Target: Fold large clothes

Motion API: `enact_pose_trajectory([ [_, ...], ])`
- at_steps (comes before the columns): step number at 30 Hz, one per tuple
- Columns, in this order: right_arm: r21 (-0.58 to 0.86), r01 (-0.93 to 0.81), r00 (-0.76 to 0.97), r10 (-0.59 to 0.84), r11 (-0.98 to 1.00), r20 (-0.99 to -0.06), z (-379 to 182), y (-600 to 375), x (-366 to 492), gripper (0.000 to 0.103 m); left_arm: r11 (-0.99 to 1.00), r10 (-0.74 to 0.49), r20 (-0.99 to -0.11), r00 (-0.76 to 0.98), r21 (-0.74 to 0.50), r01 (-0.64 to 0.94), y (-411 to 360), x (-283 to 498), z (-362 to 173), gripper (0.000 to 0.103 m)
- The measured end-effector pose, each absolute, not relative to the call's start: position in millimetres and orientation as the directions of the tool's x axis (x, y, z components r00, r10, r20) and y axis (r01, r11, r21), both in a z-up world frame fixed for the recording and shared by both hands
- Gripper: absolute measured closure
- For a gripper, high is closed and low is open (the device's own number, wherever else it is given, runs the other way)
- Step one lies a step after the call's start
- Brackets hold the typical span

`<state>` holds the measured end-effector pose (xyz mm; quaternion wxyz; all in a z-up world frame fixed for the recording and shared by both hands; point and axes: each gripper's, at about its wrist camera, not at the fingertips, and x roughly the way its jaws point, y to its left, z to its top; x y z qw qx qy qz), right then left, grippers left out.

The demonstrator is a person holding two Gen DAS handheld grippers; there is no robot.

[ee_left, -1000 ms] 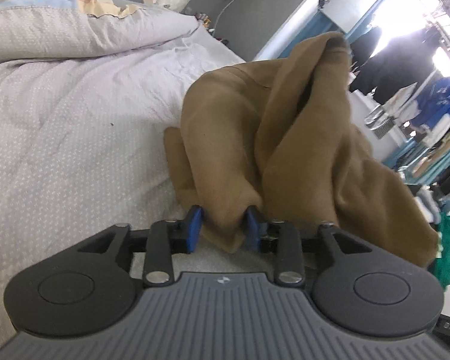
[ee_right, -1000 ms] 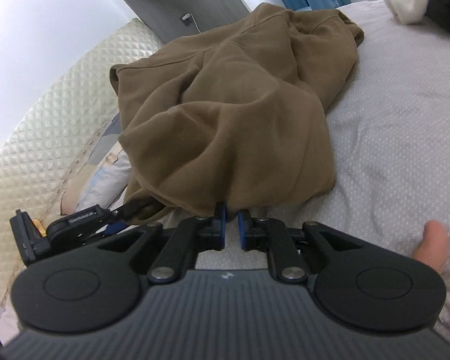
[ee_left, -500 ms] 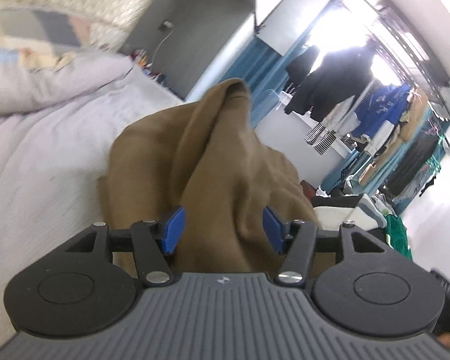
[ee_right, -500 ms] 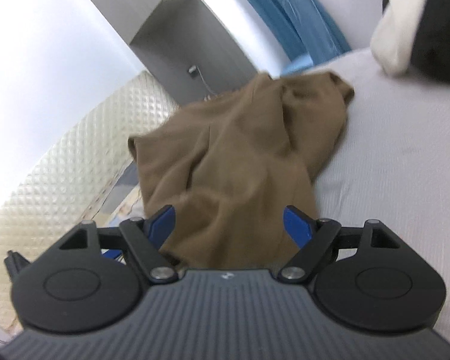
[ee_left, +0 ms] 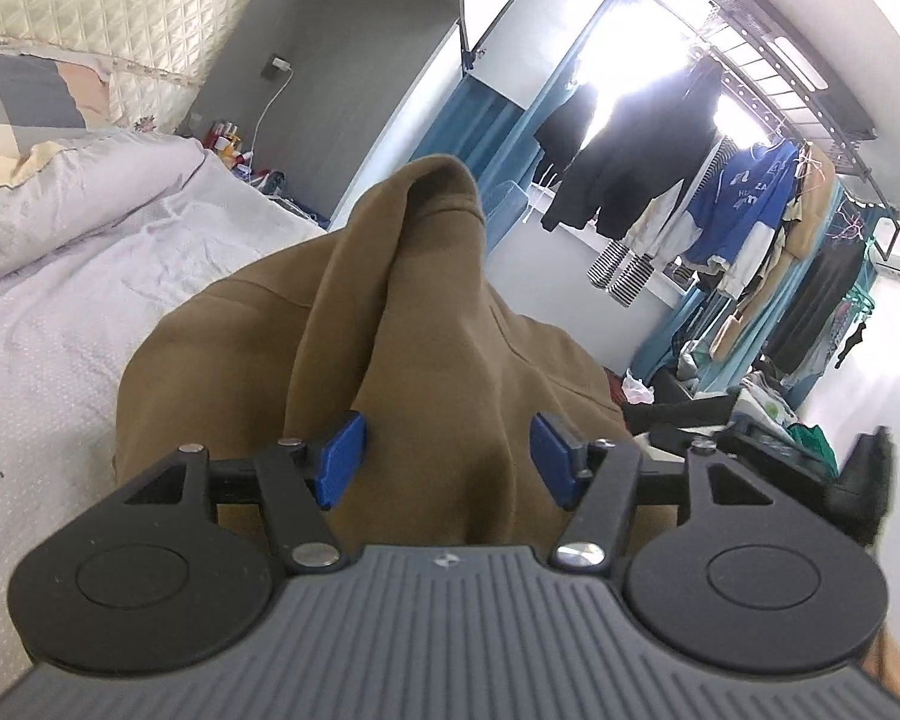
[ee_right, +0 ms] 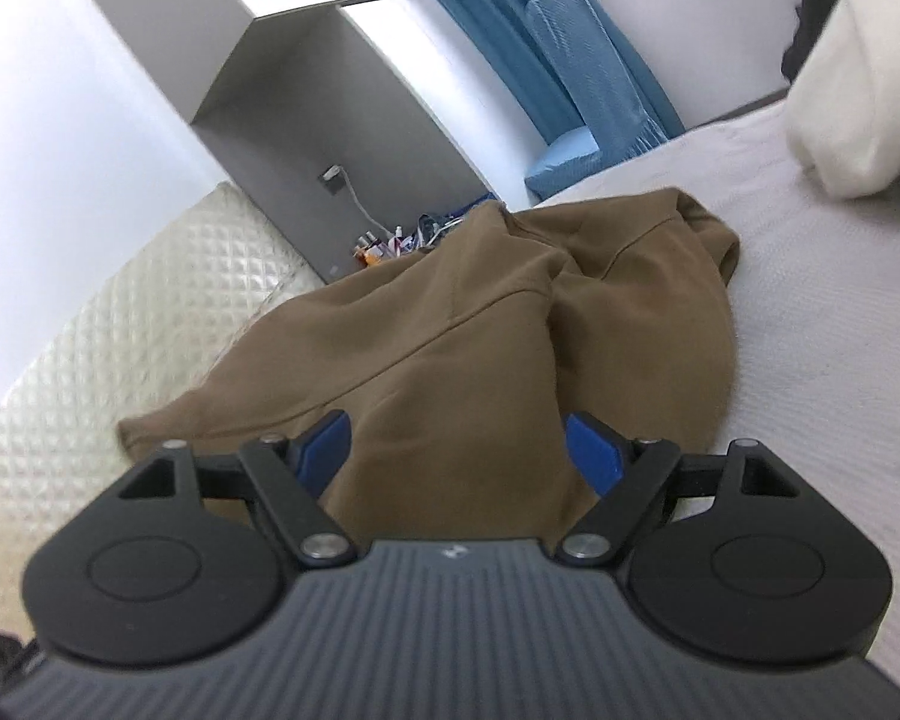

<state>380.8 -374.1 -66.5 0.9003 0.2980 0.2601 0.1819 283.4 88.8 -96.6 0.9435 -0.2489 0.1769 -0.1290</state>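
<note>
A large brown garment (ee_left: 402,300) lies in a crumpled heap on the light grey bed sheet (ee_left: 60,330), with one fold standing up as a peak. My left gripper (ee_left: 448,450) hangs just over its near edge. Its blue pads (ee_left: 342,456) are wide apart and the cloth between them is not pinched. In the right wrist view the same brown garment (ee_right: 480,330) spreads from the headboard side towards the sheet (ee_right: 810,312). My right gripper (ee_right: 459,447) is open above its near edge, and its pads (ee_right: 594,450) are clear of the fabric.
A quilt and pillows (ee_left: 60,192) are piled at the head of the bed, against a padded cream headboard (ee_right: 120,330). A white and black garment (ee_right: 852,90) lies at the far right of the bed. A rack of hanging clothes (ee_left: 750,210) and floor clutter stand beyond the bed.
Both grippers were shut on the garment's edge a second ago and have opened and let it go. Both have drawn back and tilted up, and the garment has settled into a heap.
</note>
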Motion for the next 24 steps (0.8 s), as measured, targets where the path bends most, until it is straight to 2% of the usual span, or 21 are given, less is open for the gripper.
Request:
enact_pose_trajectory([
  [2,0.642,-0.155,0.802,0.475,0.751,-0.362,-81.6,-373.8,395.8,0.021,0.854,-0.314,-0.281,0.907,-0.502,0.14,92.1,290.8,-103.1,0.039],
  [5,0.666,-0.134,0.789,0.486,0.734,-0.376,-103.0,-374.8,412.9,0.023,0.836,-0.317,-0.276,0.907,-0.534,0.13,98.9,301.8,-111.5,0.052],
  [6,0.686,-0.142,0.783,0.505,0.714,-0.364,-109.4,-375.8,417.2,0.029,0.829,-0.317,-0.269,0.909,-0.544,0.128,100.9,305.0,-112.9,0.058],
  [8,0.728,-0.17,0.755,0.562,0.664,-0.336,-116.1,-374.7,421.5,0.053,0.834,-0.308,-0.262,0.915,-0.537,0.127,103.1,306.5,-113.5,0.066],
  [10,0.723,-0.219,0.748,0.588,0.656,-0.307,-112.3,-369.8,419.8,0.066,0.825,-0.32,-0.245,0.915,-0.547,0.142,104.8,304.8,-113.3,0.077],
  [11,0.706,-0.249,0.749,0.594,0.663,-0.293,-108.9,-367.1,417.5,0.073,0.818,-0.326,-0.24,0.914,-0.556,0.146,105.6,303.2,-112.3,0.079],
  [13,0.713,-0.307,0.74,0.63,0.63,-0.237,-106.6,-366.1,413.2,0.081,0.803,-0.331,-0.232,0.914,-0.578,0.144,109.6,296.3,-110.5,0.084],
  [16,0.777,-0.335,0.72,0.677,0.534,-0.155,-103.1,-373.4,409.3,0.085,0.76,-0.341,-0.205,0.918,-0.635,0.14,120.6,282.9,-106.0,0.087],
  [24,0.633,-0.519,0.691,0.718,0.575,-0.086,-61.2,-371.2,324.9,0.087,0.734,-0.338,-0.146,0.93,-0.659,0.164,130.2,214.0,-81.4,0.087],
])
